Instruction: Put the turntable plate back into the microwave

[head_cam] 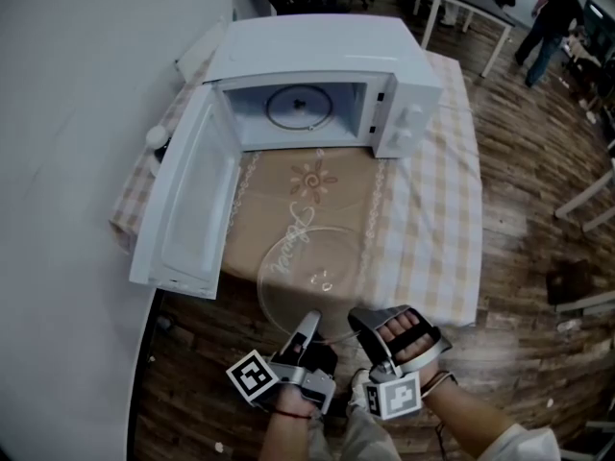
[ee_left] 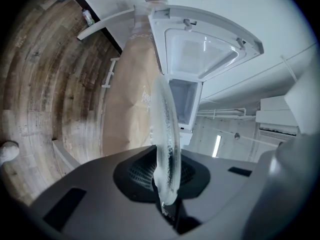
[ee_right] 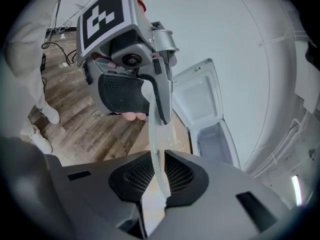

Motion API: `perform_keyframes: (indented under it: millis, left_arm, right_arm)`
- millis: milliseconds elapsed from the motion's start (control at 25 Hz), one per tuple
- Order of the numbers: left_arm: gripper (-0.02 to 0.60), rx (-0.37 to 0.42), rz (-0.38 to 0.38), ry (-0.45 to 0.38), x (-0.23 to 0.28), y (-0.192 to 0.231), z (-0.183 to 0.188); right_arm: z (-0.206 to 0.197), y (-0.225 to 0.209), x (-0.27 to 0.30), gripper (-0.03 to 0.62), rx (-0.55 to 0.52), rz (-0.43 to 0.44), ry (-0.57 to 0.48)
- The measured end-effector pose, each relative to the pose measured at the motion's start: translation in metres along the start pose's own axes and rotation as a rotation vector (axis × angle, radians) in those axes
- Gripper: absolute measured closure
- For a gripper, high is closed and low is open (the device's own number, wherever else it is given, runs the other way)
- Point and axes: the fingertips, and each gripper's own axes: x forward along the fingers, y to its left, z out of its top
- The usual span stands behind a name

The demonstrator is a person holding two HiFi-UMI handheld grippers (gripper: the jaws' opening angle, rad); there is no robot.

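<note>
The clear glass turntable plate (head_cam: 312, 272) hangs level over the table's front edge, held by its near rim. My left gripper (head_cam: 306, 332) and my right gripper (head_cam: 370, 334) are both shut on that rim, side by side. In the left gripper view the plate (ee_left: 167, 134) stands edge-on between the jaws of the left gripper (ee_left: 167, 184). The right gripper view shows the plate (ee_right: 156, 149) the same way, with the left gripper (ee_right: 127, 59) clamped beside it. The white microwave (head_cam: 317, 56) stands ahead, its door (head_cam: 187, 200) swung open leftward. A roller ring (head_cam: 300, 106) lies in the cavity.
The microwave sits on a table with a checked cloth (head_cam: 432, 209) and a tan mat (head_cam: 307, 190). A small white object (head_cam: 156, 136) lies behind the door. A white wall runs along the left. On the wooden floor far back right are desks and a person (head_cam: 548, 17).
</note>
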Motion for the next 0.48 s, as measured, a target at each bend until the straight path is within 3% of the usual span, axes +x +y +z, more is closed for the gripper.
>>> perform_keyframes:
  millis: [480]
  left_arm:
    - [0.552, 0.084, -0.076, 0.022, 0.027, -0.035, 0.007]
  right_arm:
    - [-0.011, -0.036, 0.007, 0.523, 0.038, -0.116, 0.012]
